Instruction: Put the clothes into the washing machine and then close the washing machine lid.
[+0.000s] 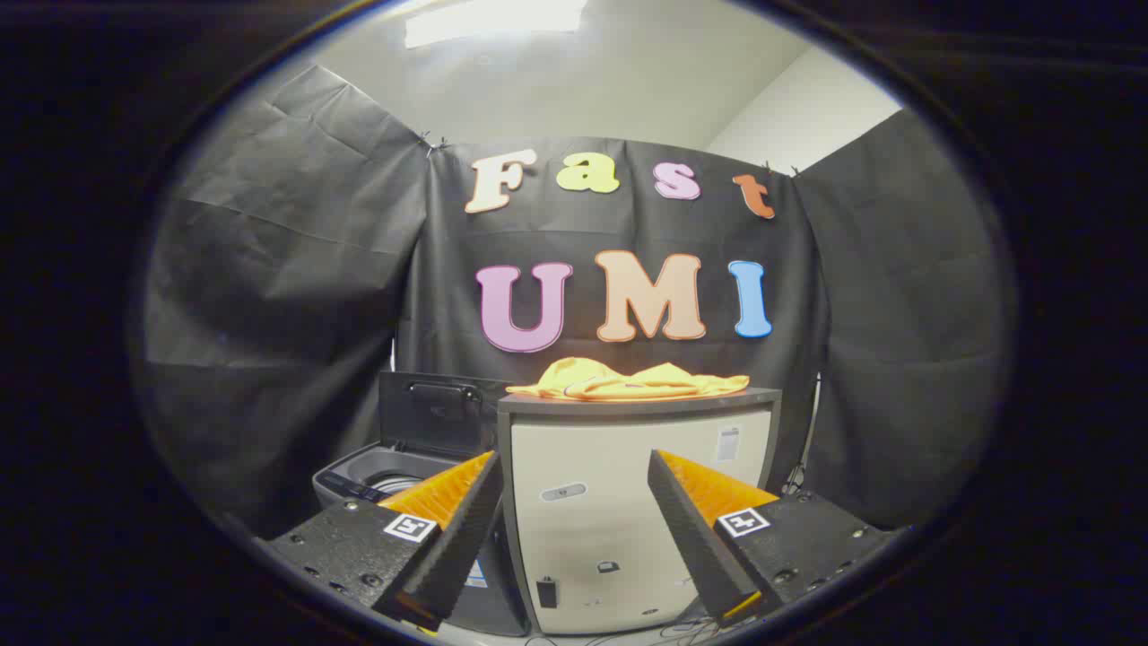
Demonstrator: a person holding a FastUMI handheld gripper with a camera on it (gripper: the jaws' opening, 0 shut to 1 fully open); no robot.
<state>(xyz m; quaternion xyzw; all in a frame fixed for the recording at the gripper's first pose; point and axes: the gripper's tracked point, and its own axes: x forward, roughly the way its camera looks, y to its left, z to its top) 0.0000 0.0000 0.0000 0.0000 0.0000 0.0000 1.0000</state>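
— How many things were in front of you, counted?

— One piece of clothes point(628, 380), yellow, lying crumpled and flat on top of a pale cabinet point(628, 502) in the middle of the frame. One washing machine point(386, 475), dark grey, standing just left of that cabinet at the lower left, with its one lid point(435, 414) raised upright at the back, so the tub was open. Behind everything hung the black cloth wall point(296, 269), and a white ceiling point(610, 81) showed at the top of the frame.

— And your gripper?

— My gripper point(574, 529) was held level, low in the frame, pointing straight at the cabinet's front. Its two fingers point(457, 529) stood wide apart and gripped nothing; the cabinet's face showed in the gap between them. The garment was above and beyond the fingertips, well apart from them. The left finger overlapped the washing machine's front corner in the picture.
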